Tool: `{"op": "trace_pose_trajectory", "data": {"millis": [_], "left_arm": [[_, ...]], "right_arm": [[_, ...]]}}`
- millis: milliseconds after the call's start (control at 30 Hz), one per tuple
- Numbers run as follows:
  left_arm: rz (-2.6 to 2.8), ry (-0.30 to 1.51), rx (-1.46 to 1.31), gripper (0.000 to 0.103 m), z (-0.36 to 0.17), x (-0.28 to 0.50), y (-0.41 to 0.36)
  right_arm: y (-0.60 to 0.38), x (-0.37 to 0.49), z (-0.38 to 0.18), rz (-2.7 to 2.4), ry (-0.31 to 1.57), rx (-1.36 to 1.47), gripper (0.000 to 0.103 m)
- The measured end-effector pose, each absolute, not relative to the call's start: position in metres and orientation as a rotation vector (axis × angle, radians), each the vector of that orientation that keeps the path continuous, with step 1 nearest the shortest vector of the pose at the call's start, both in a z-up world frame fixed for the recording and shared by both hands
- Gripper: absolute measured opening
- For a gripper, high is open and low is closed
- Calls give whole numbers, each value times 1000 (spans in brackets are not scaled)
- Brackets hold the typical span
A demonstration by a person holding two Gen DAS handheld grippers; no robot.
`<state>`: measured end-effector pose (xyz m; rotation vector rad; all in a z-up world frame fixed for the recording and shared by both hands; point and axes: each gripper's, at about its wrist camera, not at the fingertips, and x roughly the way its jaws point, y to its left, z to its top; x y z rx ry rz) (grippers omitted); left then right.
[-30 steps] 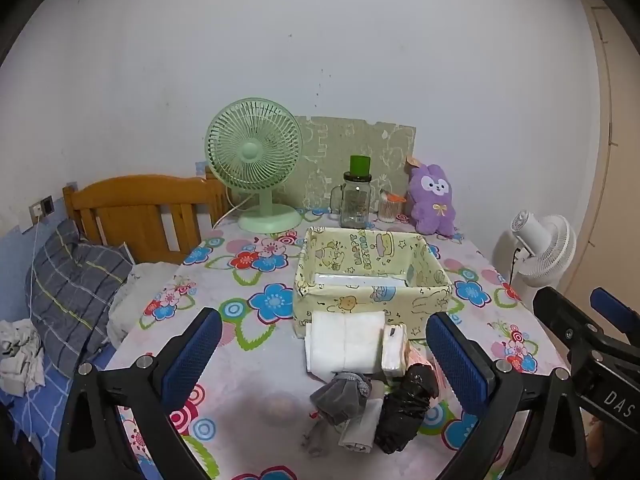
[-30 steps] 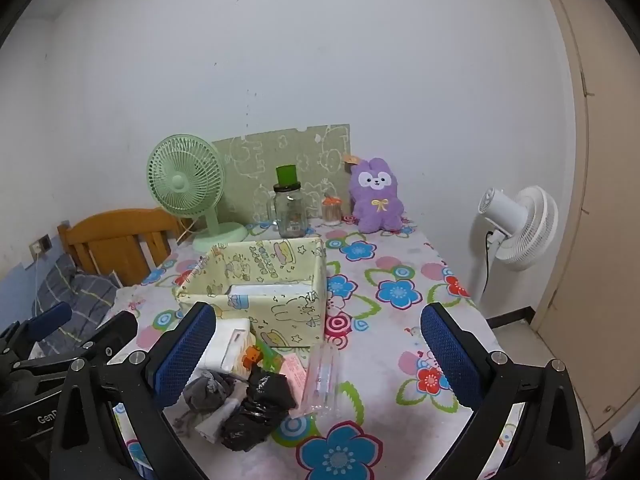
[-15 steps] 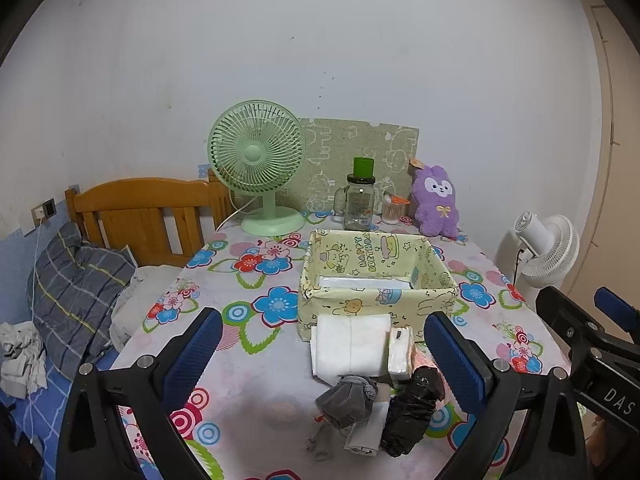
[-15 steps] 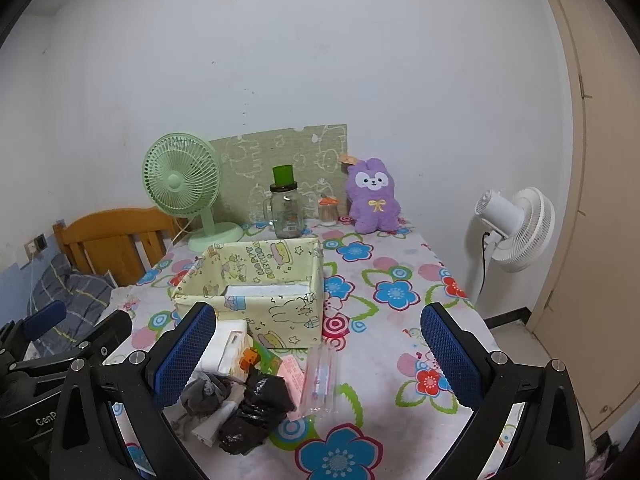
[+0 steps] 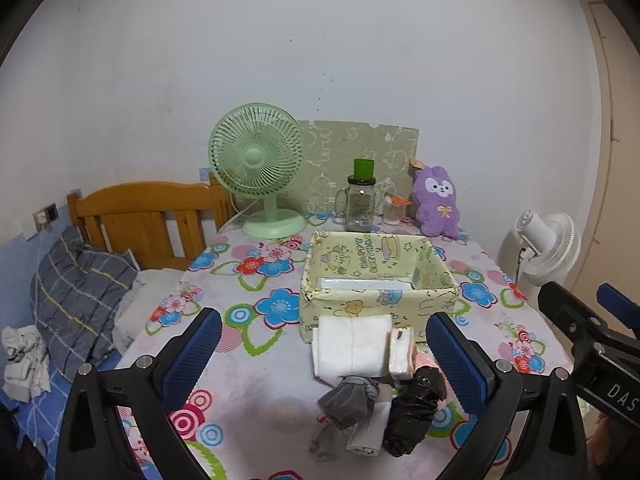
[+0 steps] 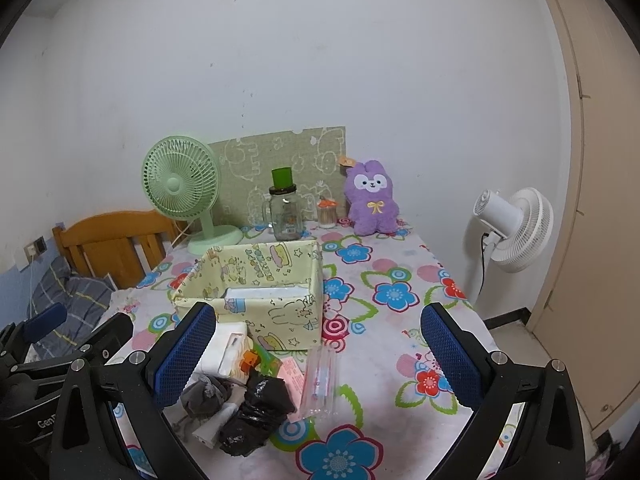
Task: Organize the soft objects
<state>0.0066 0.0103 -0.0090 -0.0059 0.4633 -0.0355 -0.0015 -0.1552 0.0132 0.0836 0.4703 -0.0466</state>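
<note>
On the flowered tablecloth (image 5: 248, 364), just in front of the yellow fabric box (image 5: 376, 280), lies a small heap of soft things. A folded white cloth (image 5: 352, 346) sits against the box wall, its long side running parallel to that wall. A grey sock (image 5: 352, 396) is bunched just nearer, beside a crumpled black bag (image 5: 414, 412) whose long axis runs from the box toward the camera (tilted slightly left). A clear plastic packet (image 6: 320, 380) lies right of the bag, pointing toward the box. The left gripper (image 5: 320, 356) and right gripper (image 6: 316, 354) both hover above the heap, jaws spread wide, holding nothing.
</note>
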Motion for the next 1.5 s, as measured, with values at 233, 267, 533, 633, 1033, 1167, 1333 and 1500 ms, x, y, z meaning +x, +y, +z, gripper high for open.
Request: {"op": "trace_pose_trajectory", "data": {"millis": [233,267,533,633,1033,1167,1333,1500], "left_arm": [[-39,465,-11,103,-9,8,10],[-40,465,-12,103,-9,8,10],[-39,458,-9,103,-8,7,8],[-42,460,-12,103,-8,7,8],[-42,459,-13,103,-8,7,7],[-43,461,-15,103,-7,8,7],[-43,460,-12,103,-7,7,7],[-42,461,-12,103,-7,7,7]], "right_arm": [[-156,-1,14,-48,470,84,103],[-156,-1,13,-47,471,85,103],[-156,-1,13,-47,471,91,103],[-156,-1,12,-46,470,92,103],[-157,-1,13,-45,471,94,103],[-157,-1,13,-44,471,94,103],[-157,-2,13,-44,470,96,103],[-157,-2,13,-41,469,100,103]]}}
